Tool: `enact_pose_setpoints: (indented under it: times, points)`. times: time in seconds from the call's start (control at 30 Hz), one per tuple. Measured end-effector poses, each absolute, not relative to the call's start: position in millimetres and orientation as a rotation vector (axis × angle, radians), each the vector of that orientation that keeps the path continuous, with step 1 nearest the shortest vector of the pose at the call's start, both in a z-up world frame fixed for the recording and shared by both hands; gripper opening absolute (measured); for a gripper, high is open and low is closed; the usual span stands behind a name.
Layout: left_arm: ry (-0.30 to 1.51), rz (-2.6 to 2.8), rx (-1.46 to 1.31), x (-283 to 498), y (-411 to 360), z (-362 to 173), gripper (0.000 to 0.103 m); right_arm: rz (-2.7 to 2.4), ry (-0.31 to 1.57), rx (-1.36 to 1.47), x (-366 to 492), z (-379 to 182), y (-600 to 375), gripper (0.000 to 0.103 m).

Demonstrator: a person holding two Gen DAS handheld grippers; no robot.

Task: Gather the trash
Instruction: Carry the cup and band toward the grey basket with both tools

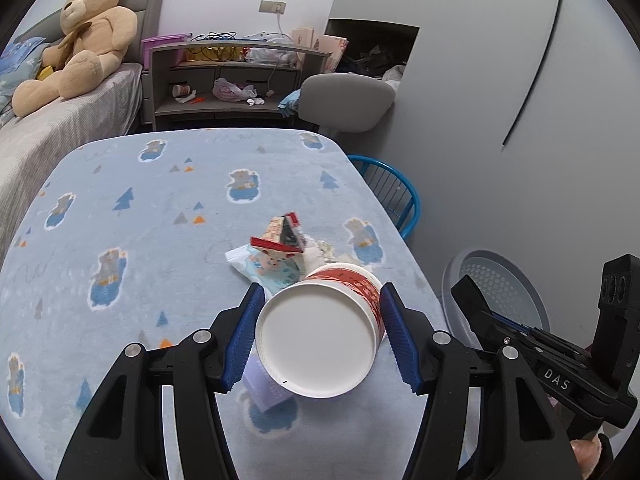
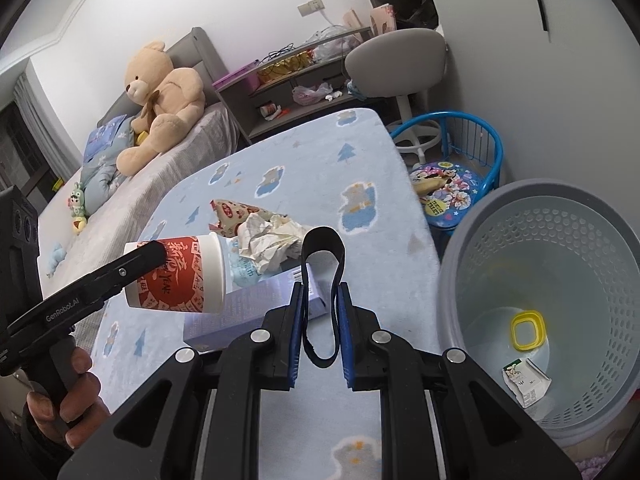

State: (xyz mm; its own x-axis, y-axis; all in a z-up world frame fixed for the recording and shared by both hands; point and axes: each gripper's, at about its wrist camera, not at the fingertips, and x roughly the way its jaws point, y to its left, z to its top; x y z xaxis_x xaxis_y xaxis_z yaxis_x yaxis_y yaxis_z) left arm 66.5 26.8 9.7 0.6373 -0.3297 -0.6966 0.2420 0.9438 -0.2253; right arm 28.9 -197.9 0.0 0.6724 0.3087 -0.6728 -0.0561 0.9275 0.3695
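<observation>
right gripper [image 2: 320,312] clamped on a black band [image 2: 322,252], left gripper [image 1: 320,320] gripping a red paper cup [image 1: 320,336] above the blue table [image 1: 120,200], crumpled paper [image 2: 268,240] and wrappers [image 1: 280,236] behind, grey basket [image 2: 540,208] beside the table

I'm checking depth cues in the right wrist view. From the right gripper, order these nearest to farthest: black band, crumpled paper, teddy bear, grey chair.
1. black band, pinched in the right gripper.
2. crumpled paper, on the table ahead.
3. teddy bear, on the bed, far left.
4. grey chair, far right; too close to the bear to rank firmly.
</observation>
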Motion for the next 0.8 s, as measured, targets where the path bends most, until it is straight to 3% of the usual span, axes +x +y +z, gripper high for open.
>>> enact_pose_setpoints:
  times: [0.8]
  points:
    - [0.838, -0.581, 0.006, 60.2, -108.3, 13.2, 0.058, 0.007, 0.771, 0.393, -7.3, -1.9, -312.1, 0.017]
